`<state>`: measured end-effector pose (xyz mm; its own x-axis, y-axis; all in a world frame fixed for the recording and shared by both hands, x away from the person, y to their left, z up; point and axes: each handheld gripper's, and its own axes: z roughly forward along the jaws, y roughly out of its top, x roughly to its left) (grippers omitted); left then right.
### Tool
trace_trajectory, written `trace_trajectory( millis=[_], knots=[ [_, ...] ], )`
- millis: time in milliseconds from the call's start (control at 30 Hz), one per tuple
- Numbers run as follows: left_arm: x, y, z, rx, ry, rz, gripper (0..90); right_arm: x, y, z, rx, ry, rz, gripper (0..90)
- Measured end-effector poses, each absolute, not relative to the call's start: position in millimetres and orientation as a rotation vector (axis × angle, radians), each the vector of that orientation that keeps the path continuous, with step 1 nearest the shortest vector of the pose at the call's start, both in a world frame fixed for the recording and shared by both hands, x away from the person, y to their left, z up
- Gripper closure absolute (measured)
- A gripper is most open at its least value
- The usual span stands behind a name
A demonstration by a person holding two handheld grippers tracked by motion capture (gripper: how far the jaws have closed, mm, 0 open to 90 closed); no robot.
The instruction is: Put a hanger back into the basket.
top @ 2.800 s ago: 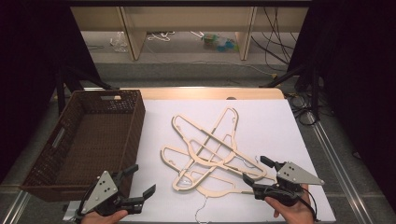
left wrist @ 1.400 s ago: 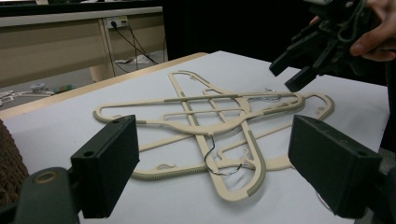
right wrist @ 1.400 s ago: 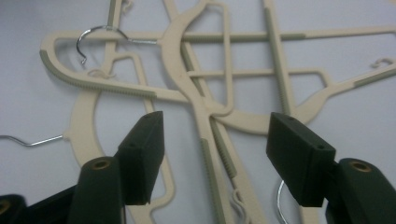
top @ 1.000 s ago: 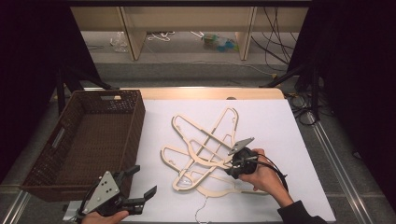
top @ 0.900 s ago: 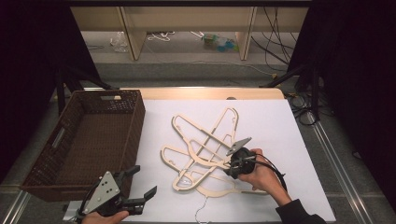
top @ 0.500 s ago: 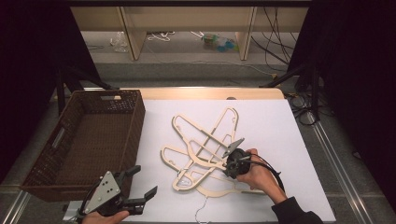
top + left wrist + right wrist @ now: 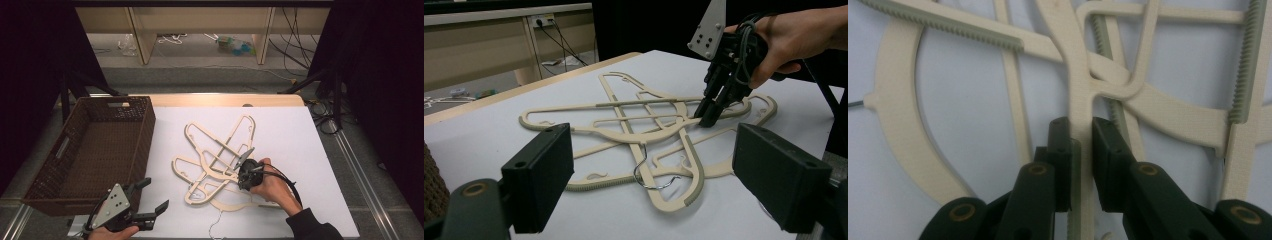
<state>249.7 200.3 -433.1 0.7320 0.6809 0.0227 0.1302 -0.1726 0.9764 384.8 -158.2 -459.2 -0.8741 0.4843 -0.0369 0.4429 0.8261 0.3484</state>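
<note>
1. Since the earliest high view, the right gripper (image 7: 243,167) has travelled from the table's near right edge up onto the heap of cream plastic clothes hangers (image 7: 220,155); its jaws have just been closing, with one hanger bar between them.
2. White table top (image 7: 300,135): it carries the hangers near its middle and a dark brown woven basket (image 7: 95,150) at its left edge.
3. Hangers: several lie flat and crossed over one another, with a thin wire hook (image 7: 649,175) poking out on the near side.
4. Right gripper, close up: both black pads (image 7: 1060,145) press on a cream bar (image 7: 1080,115), gripping it.
5. Left gripper (image 7: 150,200): it hovers at the near left corner beside the basket, jaws spread wide, holding nothing.
</note>
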Motion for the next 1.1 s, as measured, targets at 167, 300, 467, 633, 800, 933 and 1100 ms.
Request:
trace_trajectory(
  millis=[167,300,467,633,800,933,1100],
  knots=[
    [251,198,-435,1.721,0.649,0.559,17.4,383,-162,-447,0.676,2.882,0.515,79.6],
    [254,192,-439,1.755,0.657,0.560,18.2,379,-171,-438,0.641,2.909,0.532,79.7],
    [264,176,-446,1.844,0.612,0.576,25.2,373,-180,-430,0.606,2.931,0.553,79.7],
    [284,152,-459,1.957,0.550,0.557,25.2,367,-185,-423,0.561,2.972,0.583,79.7],
    [300,132,-472,2.021,0.508,0.568,27.9,363,-190,-417,0.528,2.995,0.598,79.7],
    [308,123,-481,2.090,0.464,0.604,27.5,360,-193,-415,0.500,3.014,0.607,79.7],
    [318,115,-484,2.132,0.429,0.647,27.4,357,-194,-412,0.472,3.025,0.614,79.7]
  ],
)
